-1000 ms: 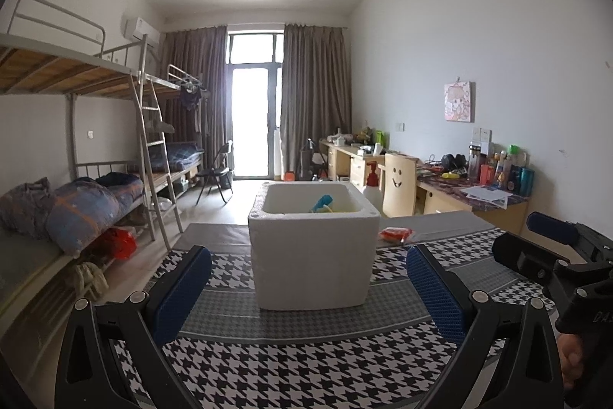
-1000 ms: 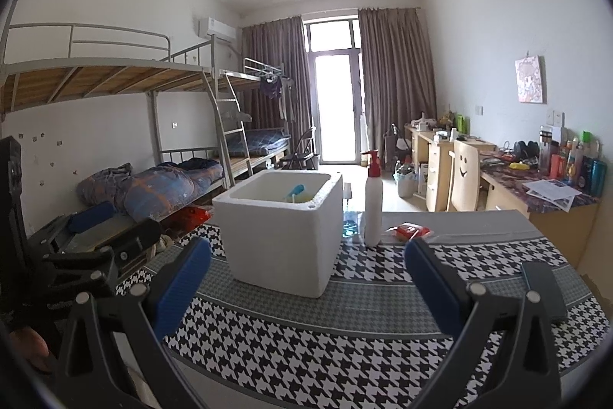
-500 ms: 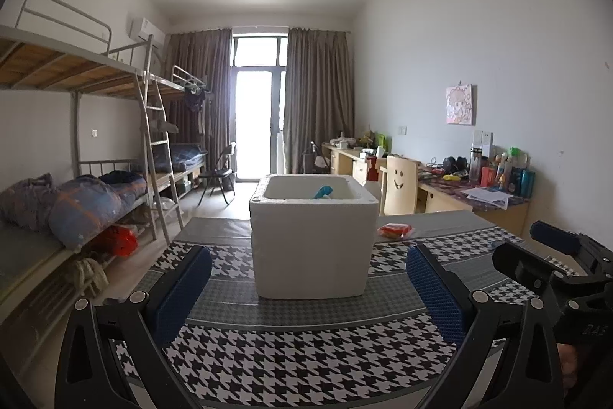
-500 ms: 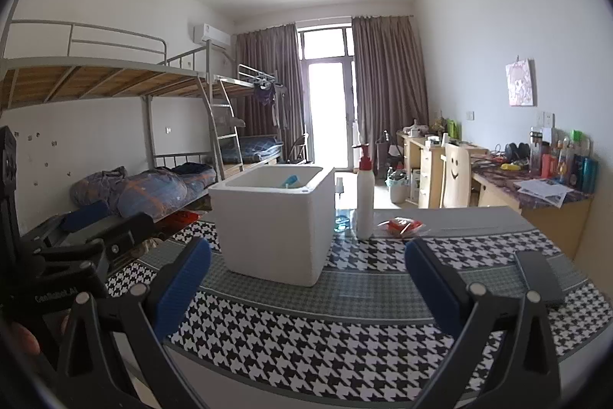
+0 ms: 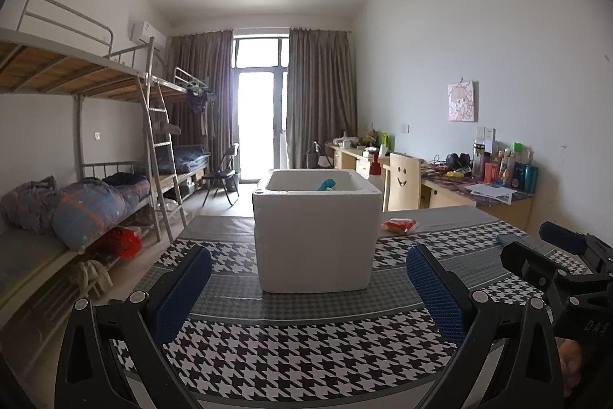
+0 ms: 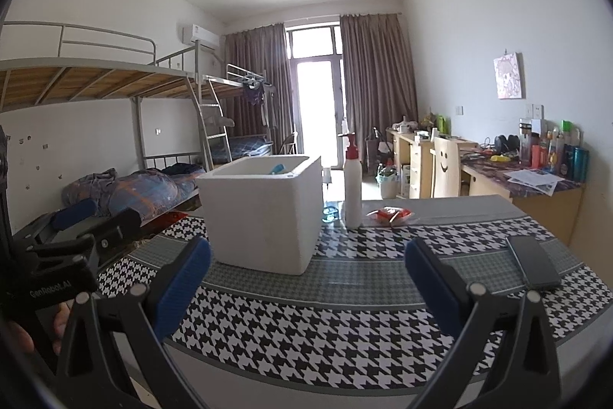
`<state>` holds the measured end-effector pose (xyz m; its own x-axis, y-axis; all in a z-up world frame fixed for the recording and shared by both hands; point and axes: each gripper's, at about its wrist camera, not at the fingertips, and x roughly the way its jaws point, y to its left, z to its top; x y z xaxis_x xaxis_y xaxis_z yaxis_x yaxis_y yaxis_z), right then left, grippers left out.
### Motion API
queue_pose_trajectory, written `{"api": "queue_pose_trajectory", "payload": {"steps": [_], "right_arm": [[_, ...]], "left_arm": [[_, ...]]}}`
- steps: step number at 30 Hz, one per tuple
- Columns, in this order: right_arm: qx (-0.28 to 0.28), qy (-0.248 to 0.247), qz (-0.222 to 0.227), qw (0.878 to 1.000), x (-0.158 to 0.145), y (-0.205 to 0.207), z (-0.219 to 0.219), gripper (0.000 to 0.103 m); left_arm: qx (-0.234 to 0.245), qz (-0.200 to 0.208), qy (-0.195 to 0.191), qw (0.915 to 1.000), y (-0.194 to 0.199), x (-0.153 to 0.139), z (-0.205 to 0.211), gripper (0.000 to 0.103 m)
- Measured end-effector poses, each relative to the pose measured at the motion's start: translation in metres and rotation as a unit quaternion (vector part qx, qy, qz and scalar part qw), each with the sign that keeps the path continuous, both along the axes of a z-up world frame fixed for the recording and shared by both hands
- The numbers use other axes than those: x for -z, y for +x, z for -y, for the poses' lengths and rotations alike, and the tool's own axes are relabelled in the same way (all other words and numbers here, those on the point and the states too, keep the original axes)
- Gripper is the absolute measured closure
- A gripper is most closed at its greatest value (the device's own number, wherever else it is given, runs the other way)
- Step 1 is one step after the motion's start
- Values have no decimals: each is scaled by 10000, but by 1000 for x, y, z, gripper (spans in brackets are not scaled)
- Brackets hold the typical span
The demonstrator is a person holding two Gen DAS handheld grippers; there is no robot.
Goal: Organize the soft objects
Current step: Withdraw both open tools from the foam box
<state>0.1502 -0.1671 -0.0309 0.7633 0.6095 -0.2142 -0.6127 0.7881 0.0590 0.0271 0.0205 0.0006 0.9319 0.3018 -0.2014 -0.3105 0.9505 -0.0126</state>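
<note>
A white foam box (image 5: 316, 236) (image 6: 264, 213) stands on the houndstooth tablecloth, with a blue soft object (image 5: 326, 184) (image 6: 276, 168) peeking above its rim. A red-and-white packet (image 5: 398, 225) (image 6: 390, 214) lies on the cloth to the box's right. My left gripper (image 5: 308, 288) is open, held back from the box's near side with nothing between its blue pads. My right gripper (image 6: 306, 278) is also open and empty, to the right of the left one and facing the box's corner. Each gripper shows at the edge of the other's view.
A white pump bottle with a red top (image 6: 352, 183) stands right of the box. A dark phone (image 6: 534, 261) lies on the cloth at the right. Bunk beds (image 5: 76, 179) line the left wall; desks and a wooden chair (image 5: 402, 186) line the right wall.
Both grippers have drawn back and lowered a little, so the box sits farther away and more level in both views. Both stay open and empty.
</note>
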Motion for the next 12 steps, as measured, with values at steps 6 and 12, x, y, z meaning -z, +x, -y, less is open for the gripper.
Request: {"api": "queue_pose_trajectory", "payload": {"steps": [6,12], "right_arm": [[17,7,-39,10000,2,-2,4,1],[6,8,-44,10000,2,-3,4,1]], "left_arm": [[9,-1,-2,10000,-1,0,-2,1],[50,18,41,10000,-3,2,-2,1]]}}
